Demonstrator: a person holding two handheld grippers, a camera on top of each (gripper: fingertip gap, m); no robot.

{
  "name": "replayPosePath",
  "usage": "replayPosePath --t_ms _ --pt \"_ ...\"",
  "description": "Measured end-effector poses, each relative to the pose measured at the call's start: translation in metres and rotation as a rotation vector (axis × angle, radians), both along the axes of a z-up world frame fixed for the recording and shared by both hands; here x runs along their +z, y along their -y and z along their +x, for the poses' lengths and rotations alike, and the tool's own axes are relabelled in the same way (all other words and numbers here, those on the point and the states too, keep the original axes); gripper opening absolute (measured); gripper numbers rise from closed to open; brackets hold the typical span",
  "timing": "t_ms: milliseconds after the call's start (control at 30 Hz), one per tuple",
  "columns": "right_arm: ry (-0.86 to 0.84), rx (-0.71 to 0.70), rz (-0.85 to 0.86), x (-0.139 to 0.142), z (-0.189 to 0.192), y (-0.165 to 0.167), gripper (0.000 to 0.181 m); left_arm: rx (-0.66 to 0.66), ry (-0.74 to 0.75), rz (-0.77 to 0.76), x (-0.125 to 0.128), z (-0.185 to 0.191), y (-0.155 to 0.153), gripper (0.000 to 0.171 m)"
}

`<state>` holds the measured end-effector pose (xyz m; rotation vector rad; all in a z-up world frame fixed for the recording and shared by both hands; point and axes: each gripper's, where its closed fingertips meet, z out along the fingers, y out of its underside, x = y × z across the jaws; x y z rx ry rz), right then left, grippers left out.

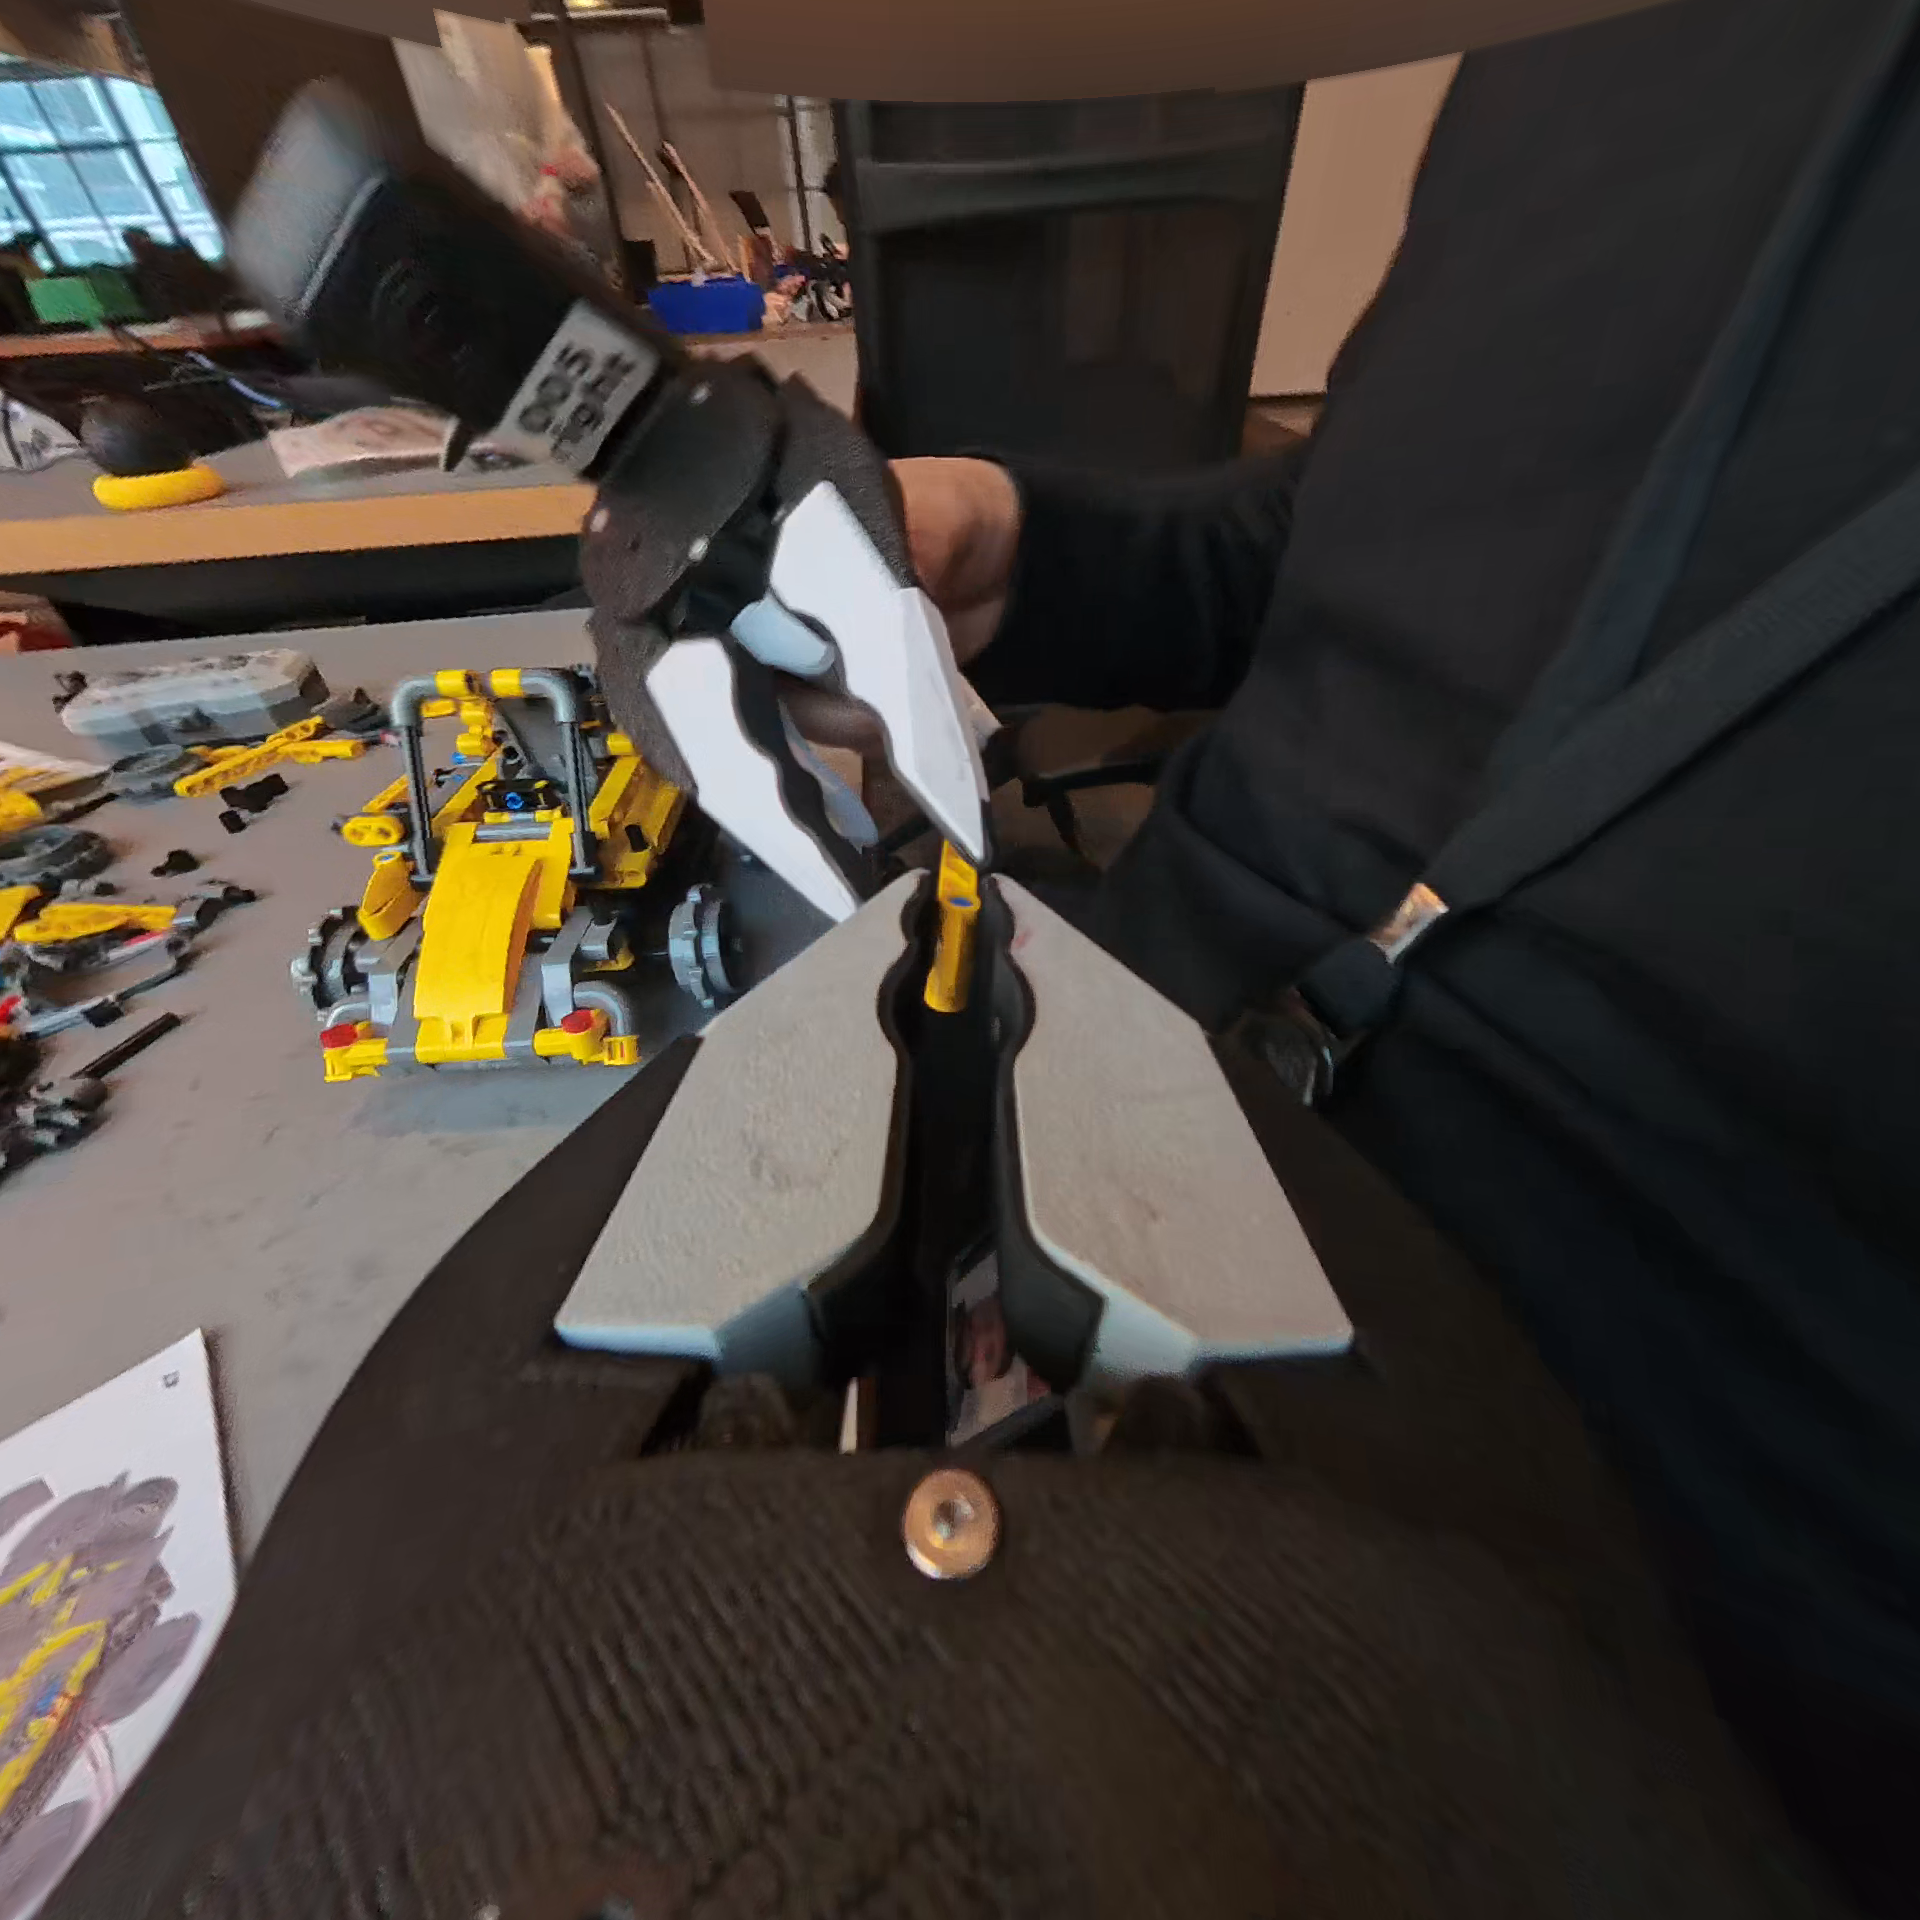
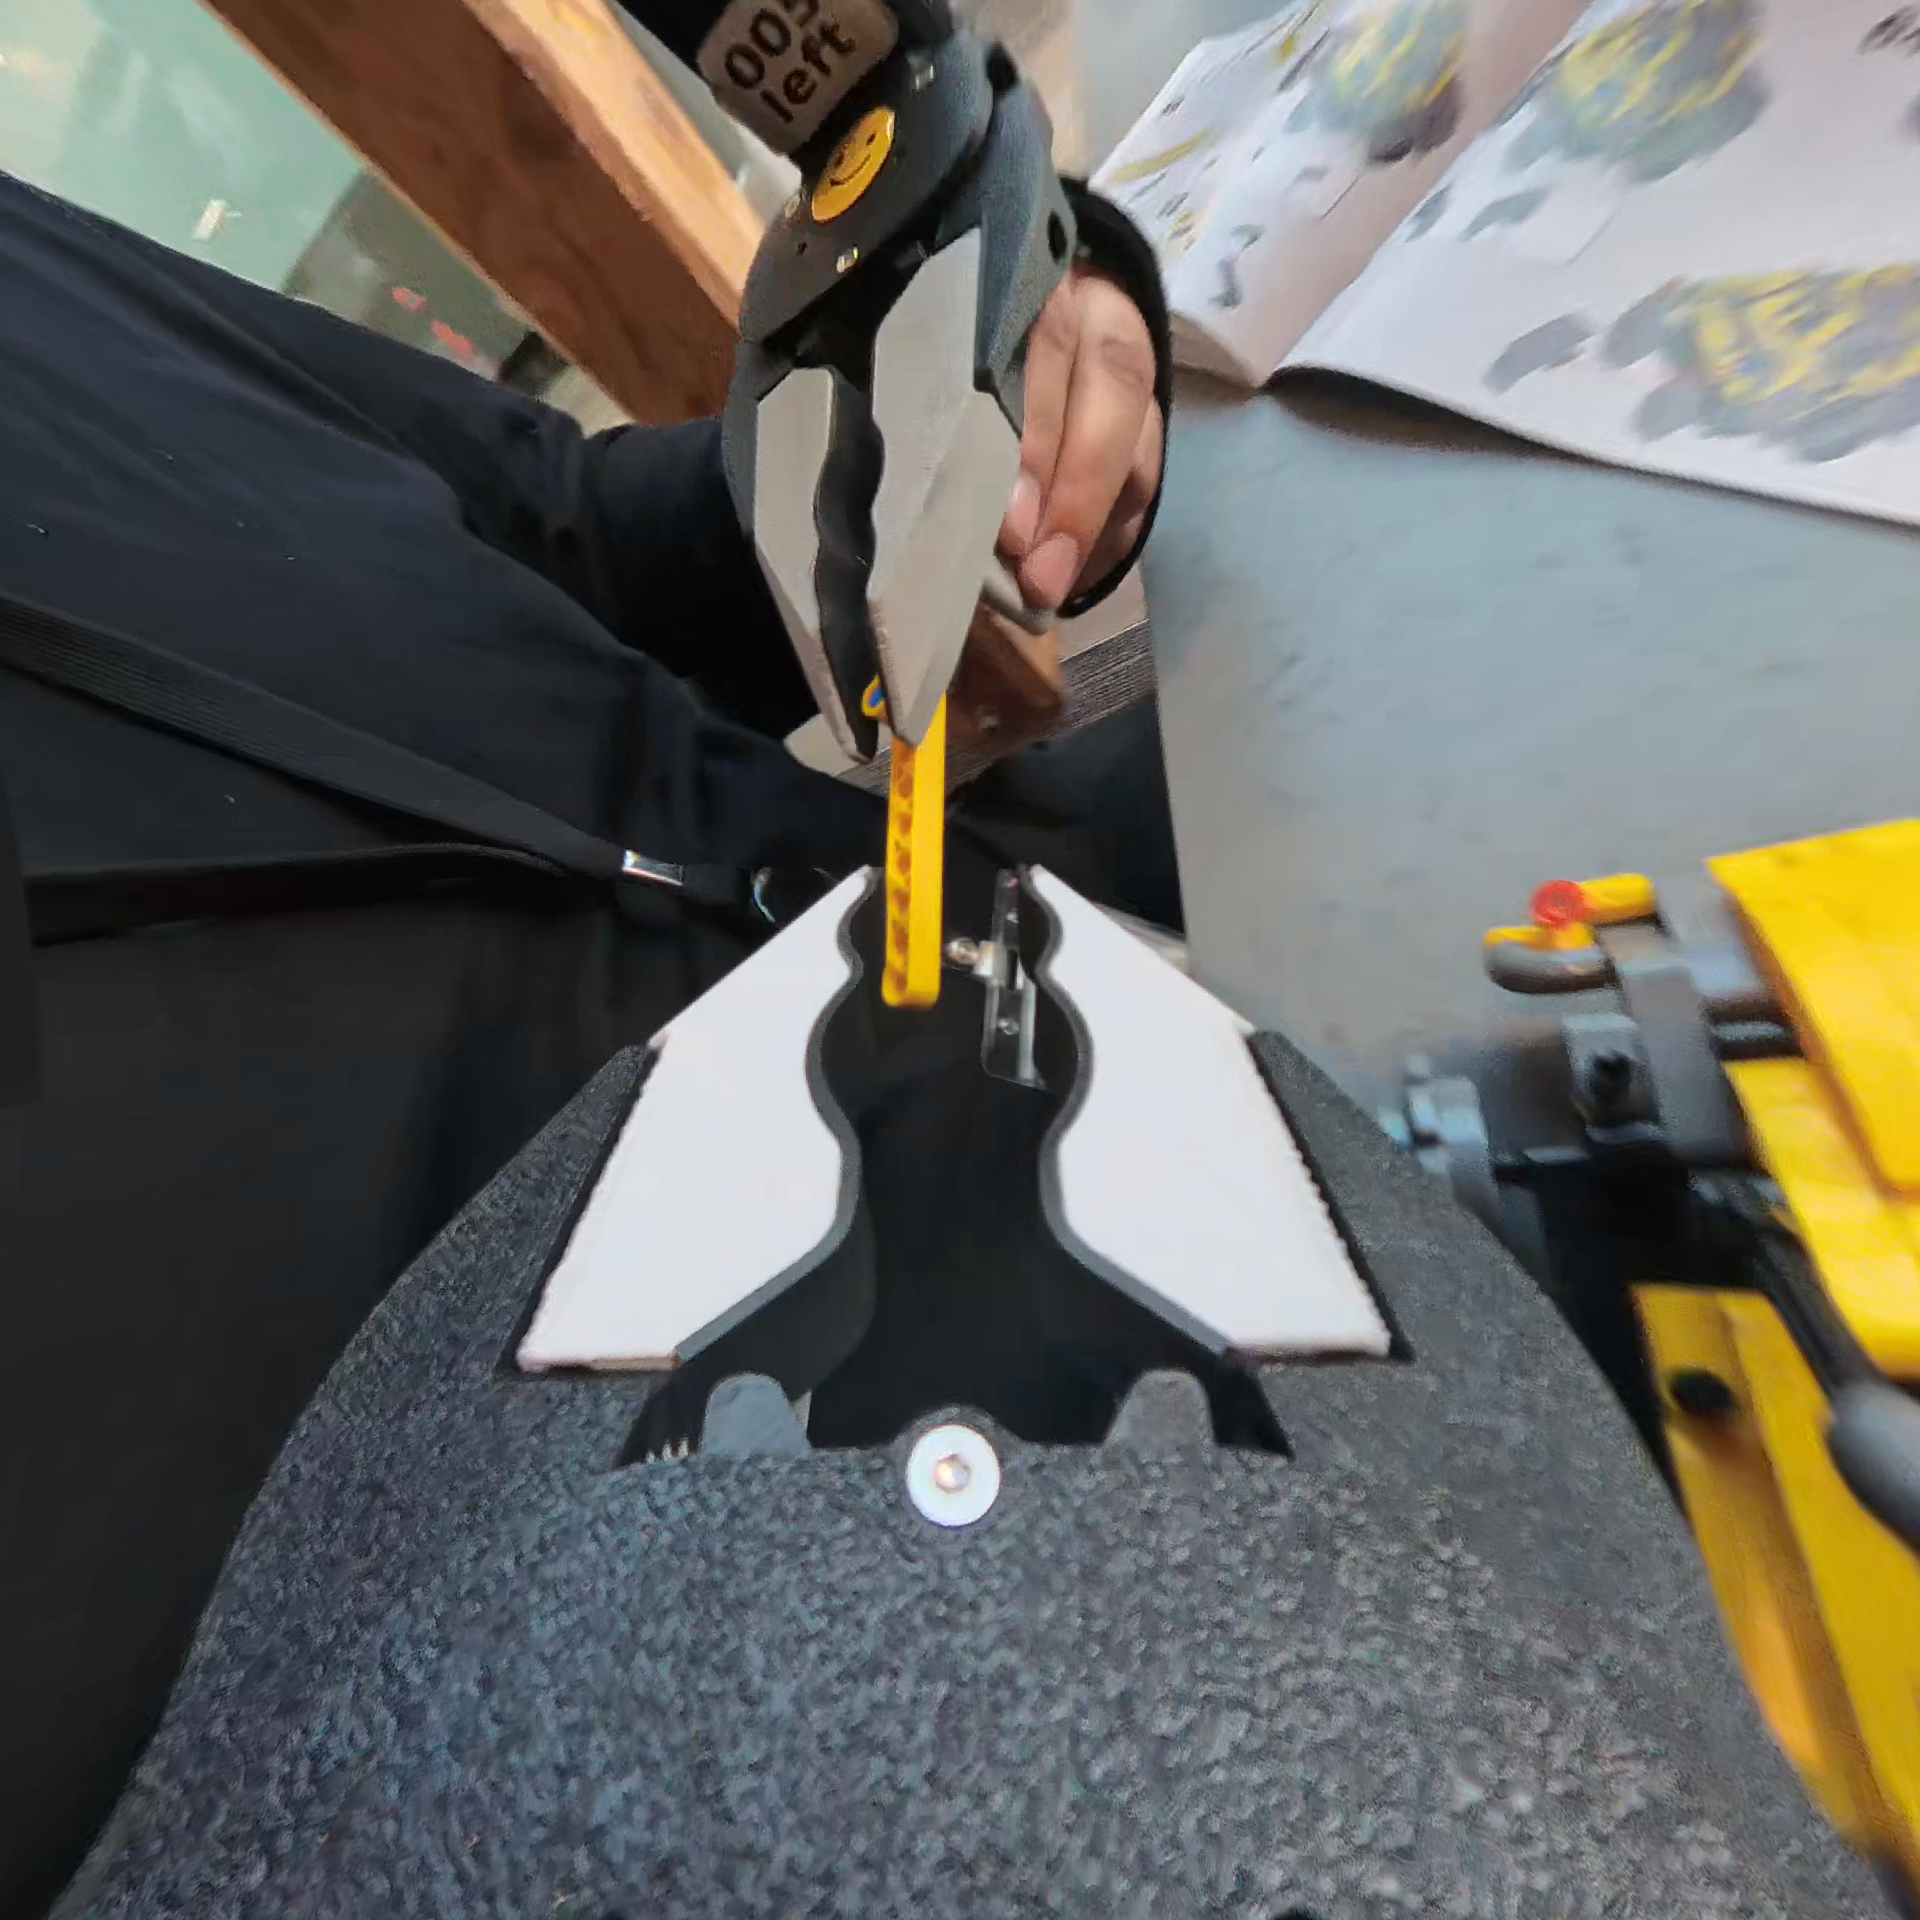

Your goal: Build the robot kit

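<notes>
One yellow beam (image 2: 914, 883), long, thin and pierced with holes, is standing upright at frame centre. The left gripper (image 1: 951, 883) is pinching its far end; the right gripper (image 2: 951, 883) is gaping around its near end. One yellow toy vehicle (image 1: 499, 894) is sitting left on the grey table (image 1: 260, 1195).

Yellow against black and grey.
A yellow beam (image 1: 953, 940) is seen between pale grey fingers (image 1: 790, 1132); the model vehicle (image 1: 488, 883) is coloured yellow and grey.
</notes>
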<state>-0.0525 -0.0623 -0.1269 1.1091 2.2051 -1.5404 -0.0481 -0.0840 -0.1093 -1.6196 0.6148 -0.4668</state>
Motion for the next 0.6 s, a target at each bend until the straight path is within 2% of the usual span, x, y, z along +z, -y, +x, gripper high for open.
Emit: replayPosePath --t_ms 133,233,400,600 --pt "-0.163 -0.113 0.066 0.009 0.005 -0.031 0.025 0.062 0.118 -0.043 0.0 -0.006 -0.016 0.004" --pt "-0.222 -0.192 0.12 0.004 0.01 -0.052 0.024 0.102 0.136 -0.059 -0.005 -0.003 -0.03 0.004" --pt "-0.255 -0.266 0.066 0.001 0.017 -0.071 0.024 0.203 0.163 -0.103 -0.011 -0.01 -0.05 0.004" --pt "-0.278 -0.289 0.156 -0.012 0.02 -0.092 0.028 0.241 0.174 -0.096 -0.004 -0.02 -0.06 0.004"
